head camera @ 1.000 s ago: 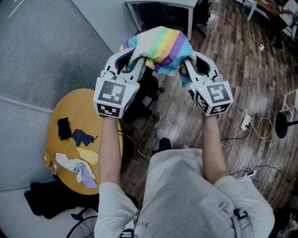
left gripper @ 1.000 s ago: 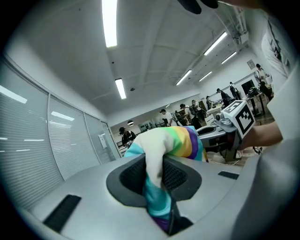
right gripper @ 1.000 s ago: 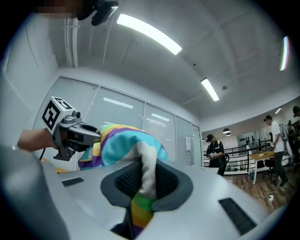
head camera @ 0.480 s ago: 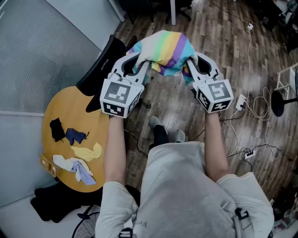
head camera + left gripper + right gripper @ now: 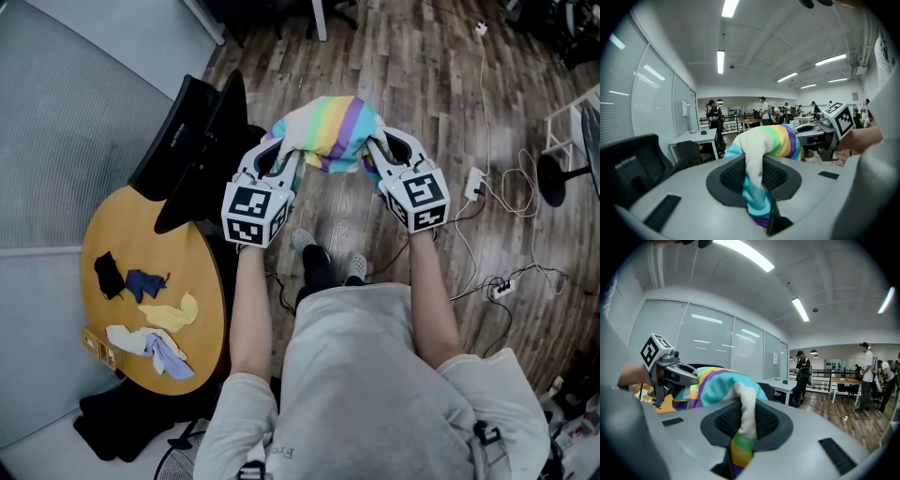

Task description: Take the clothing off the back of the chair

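The rainbow-striped garment [image 5: 328, 131] hangs clear of the black office chair [image 5: 192, 141], stretched between the two grippers above the wood floor [image 5: 441, 75]; the chair stands at nine o'clock from it.

The head view shows the left gripper [image 5: 284, 155] and right gripper [image 5: 373, 150] side by side, marker cubes toward the person, but the cloth covers their tips. It alone shows the round yellow table [image 5: 141, 234] at eight o'clock of the left gripper, carrying a black cloth [image 5: 108, 275], a navy one [image 5: 143, 281], a yellow one [image 5: 173, 312] and a white-and-lavender one [image 5: 150, 342], and the power strip [image 5: 472, 185] at three o'clock of the right gripper.

The left gripper view settles the grip: the left gripper's [image 5: 754, 176] jaws pinch a white and teal fold of the garment [image 5: 776, 140], with the right gripper [image 5: 834, 124] at two o'clock. The right gripper view shows its jaws [image 5: 743, 423] clamped likewise on a white, green and yellow fold [image 5: 717, 385], with the left gripper [image 5: 661, 357] at ten o'clock.

Only these two views show the ceiling lights [image 5: 720, 61], desks [image 5: 693, 138] and standing people [image 5: 802, 371] across the office.
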Demonstrator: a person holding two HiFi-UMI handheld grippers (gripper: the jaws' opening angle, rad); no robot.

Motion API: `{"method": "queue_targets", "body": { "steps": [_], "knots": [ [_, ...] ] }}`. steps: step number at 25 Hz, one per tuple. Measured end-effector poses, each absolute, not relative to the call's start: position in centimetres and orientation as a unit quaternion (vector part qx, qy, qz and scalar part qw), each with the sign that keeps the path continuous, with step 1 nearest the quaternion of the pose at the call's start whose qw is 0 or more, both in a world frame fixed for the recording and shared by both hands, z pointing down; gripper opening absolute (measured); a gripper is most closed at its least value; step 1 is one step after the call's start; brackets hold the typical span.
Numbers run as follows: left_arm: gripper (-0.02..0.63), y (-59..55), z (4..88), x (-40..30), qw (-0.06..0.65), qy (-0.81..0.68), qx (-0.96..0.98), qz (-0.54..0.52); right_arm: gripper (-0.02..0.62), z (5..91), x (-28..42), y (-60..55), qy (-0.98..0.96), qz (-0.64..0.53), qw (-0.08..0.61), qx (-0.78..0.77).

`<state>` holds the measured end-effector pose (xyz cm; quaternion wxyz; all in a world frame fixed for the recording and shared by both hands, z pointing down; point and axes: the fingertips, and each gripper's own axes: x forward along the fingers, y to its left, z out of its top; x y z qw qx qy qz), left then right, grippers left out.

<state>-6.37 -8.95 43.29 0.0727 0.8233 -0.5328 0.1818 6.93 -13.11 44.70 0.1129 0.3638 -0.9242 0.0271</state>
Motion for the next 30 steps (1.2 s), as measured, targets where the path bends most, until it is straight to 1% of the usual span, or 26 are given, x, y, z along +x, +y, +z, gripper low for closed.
{"method": "queue_targets", "body": {
  "steps": [4,8,18,23,30],
  "knots": [
    [0.087,-9.0,45.7,-5.7,0.074,-0.558,0.802,0.199,0.061,46.5,8.2,-12.3,-0.915,0.008,0.146,0.376],
    [0.087,-9.2,46.8,-5.0,0.082,-0.579,0.787,0.198,0.061,47.5,9.2,-11.8,-0.910,0.002,0.160,0.382],
    [0.087,-6.6,51.5,-3.1,0.135,-0.591,0.776,0.177,0.060,51.7,11.3,-9.9,-0.907,0.009,0.181,0.381],
    [0.087,-5.0,53.8,-2.0,0.156,-0.587,0.776,0.169,0.060,53.5,12.1,-8.8,-0.906,0.030,0.181,0.382],
    [0.087,-5.6,54.4,-0.2,0.166,-0.581,0.781,0.160,0.060,55.2,14.0,-8.4,-0.901,0.062,0.177,0.392]
  ]
}}
